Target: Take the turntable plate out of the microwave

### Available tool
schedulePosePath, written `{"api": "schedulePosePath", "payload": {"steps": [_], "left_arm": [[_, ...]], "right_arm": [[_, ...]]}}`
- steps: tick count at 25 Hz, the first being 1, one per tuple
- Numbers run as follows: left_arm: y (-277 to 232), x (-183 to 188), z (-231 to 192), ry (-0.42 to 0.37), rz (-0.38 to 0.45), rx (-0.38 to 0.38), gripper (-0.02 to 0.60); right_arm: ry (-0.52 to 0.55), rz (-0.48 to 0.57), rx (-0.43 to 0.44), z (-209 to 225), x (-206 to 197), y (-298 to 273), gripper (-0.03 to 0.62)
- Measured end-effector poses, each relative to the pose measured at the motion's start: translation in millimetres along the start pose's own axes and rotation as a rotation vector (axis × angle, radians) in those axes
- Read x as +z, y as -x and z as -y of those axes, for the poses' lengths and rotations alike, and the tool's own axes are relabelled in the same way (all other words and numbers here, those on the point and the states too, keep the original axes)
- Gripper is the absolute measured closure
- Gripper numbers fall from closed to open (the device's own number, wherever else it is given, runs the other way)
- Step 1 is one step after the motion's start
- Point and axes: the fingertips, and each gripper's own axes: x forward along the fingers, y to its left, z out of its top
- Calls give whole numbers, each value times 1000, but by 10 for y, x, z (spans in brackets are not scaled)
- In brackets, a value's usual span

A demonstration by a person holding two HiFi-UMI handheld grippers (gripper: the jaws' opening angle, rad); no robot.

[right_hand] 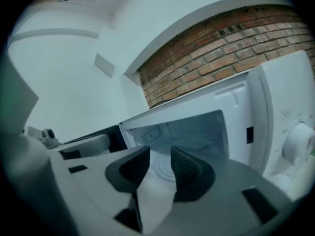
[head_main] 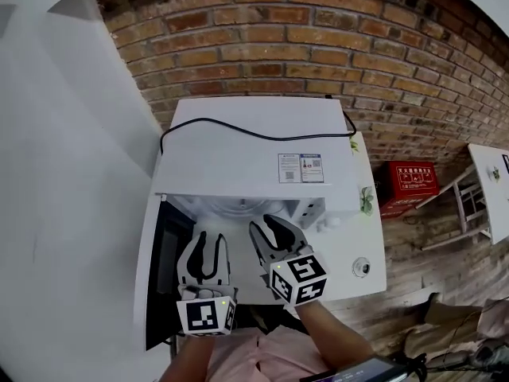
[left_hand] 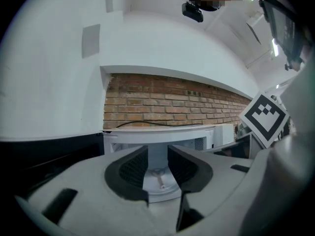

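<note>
Beside the dark microwave door (head_main: 169, 277), swung open at the left, my left tongs (head_main: 209, 239) hold their jaws parted on nothing, pointing into the mouth of the white box-shaped microwave (head_main: 254, 122). The round clear glass turntable plate (left_hand: 158, 181) lies flat on the cavity floor, ahead of both tips, untouched. My right tongs (head_main: 269, 225), just beside the left, are likewise parted and empty.

Backed by a red brick wall (head_main: 318, 38). Flanked left by a white wall (head_main: 64, 173), right by a red box (head_main: 412, 183).
</note>
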Motion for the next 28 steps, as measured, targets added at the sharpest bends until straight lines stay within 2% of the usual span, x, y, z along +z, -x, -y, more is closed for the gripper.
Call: {"api": "schedulePosePath", "payload": {"steps": [7,18,28], "left_arm": [[-109,-88,-156,17,-30,-5,454],[-207,-507,-103,80,-135,-72,454],[-255,-834,-112,80,-189,-81,454]], "right_arm": [[-35,-49,-7,24,-137,-252,456],[-175,-156,-75,241,-759,-464,453],[-307,-233,-62,307,-1248,-662,449]]}}
